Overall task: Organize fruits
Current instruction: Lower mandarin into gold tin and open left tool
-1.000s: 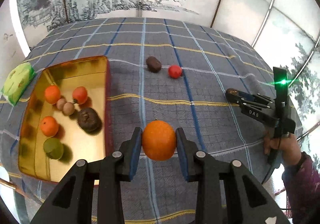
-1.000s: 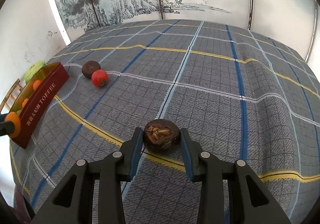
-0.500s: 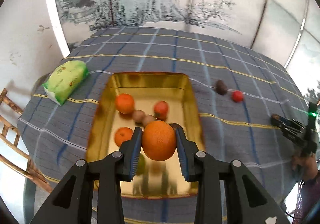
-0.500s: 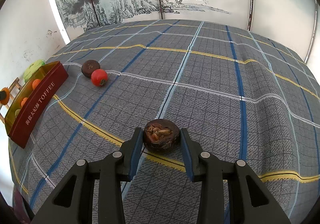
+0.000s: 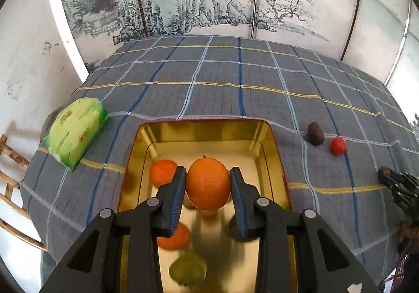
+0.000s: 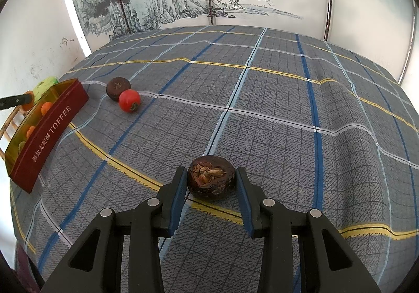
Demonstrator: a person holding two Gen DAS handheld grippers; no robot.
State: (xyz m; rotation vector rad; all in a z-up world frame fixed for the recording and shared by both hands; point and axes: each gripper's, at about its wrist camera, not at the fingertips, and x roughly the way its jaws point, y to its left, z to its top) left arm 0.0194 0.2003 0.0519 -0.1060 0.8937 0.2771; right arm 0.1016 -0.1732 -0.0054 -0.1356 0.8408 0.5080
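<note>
The left gripper is clamped on a large orange, both blue pads pressed to its dimpled, evenly coloured skin, a small stem nub on top. It hangs above the gold tin, angled steeply down toward the tin's middle. Below it, on the tin floor, lie a blurred green fruit at the near end, a small orange fruit partly behind the left finger, a dark fruit behind the right finger, and another small orange fruit farther in. The far half of the tin floor is bare and its walls stand upright all round.

Left of the tin a green packet lies near the edge of the plaid tablecloth, with a wooden chair just beyond that edge. Right of the tin a dark brown fruit and a red fruit lie just beside each other, and well beyond the tin the cloth runs open to a painted screen.

Farther right of the tin, the right gripper points down at the cloth, its jaws astride a dark, wrinkled, cracked fruit that rests on the cloth; the left pad touches it, but a sliver of gap shows at the right pad, so a firm grip cannot be told.
</note>
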